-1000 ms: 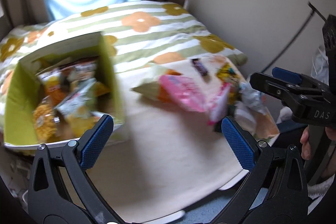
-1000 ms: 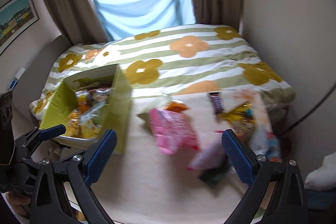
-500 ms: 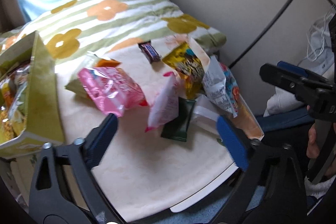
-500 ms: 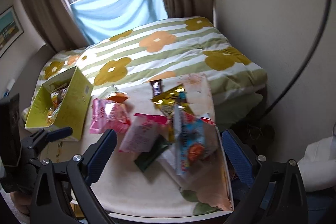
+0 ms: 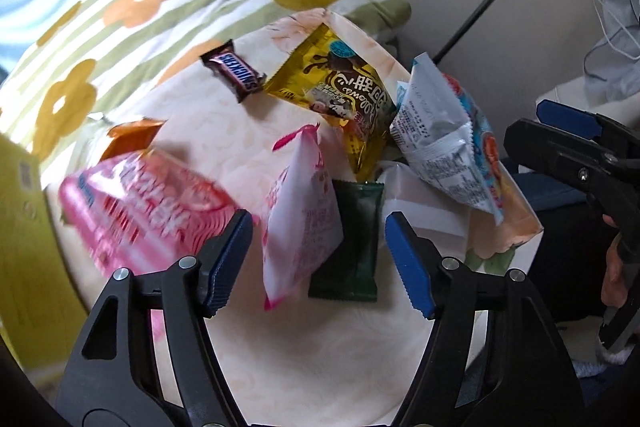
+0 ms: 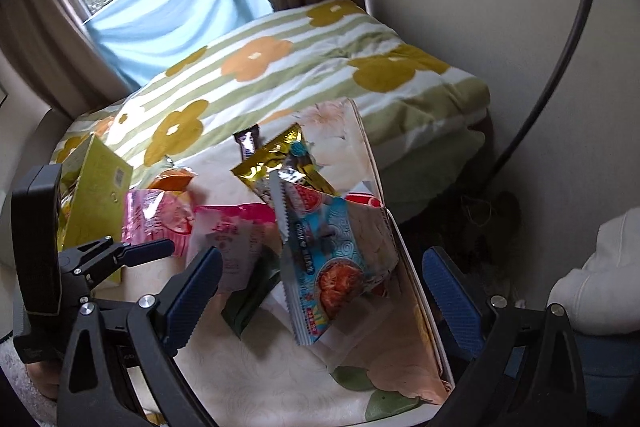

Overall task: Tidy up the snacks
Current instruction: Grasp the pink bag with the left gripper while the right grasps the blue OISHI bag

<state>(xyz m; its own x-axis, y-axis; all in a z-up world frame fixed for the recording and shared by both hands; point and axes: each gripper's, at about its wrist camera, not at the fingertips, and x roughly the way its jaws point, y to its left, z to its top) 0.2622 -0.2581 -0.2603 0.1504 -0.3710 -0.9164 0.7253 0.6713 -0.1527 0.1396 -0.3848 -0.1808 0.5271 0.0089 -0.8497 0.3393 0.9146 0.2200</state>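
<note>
Swung right, away from the yellow box (image 5: 24,227), over the snack pile now. Left gripper (image 5: 318,259) wide open, right gripper (image 6: 320,295) wide open, nothing held. White-pink packet (image 5: 300,223) near, middle: light, crinkly, slippery. Best pinched at the flat sealed edge.

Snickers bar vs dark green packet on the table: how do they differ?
The Snickers bar is brown with white lettering; the dark green packet shows no print I can read. The bar lies by itself at the far side near the bedding; the packet sits in the pile, partly under the white-and-pink pouch. The packet lies between the open fingers of the left claw; the bar lies well beyond them. Both lie flat, ungripped.
</note>
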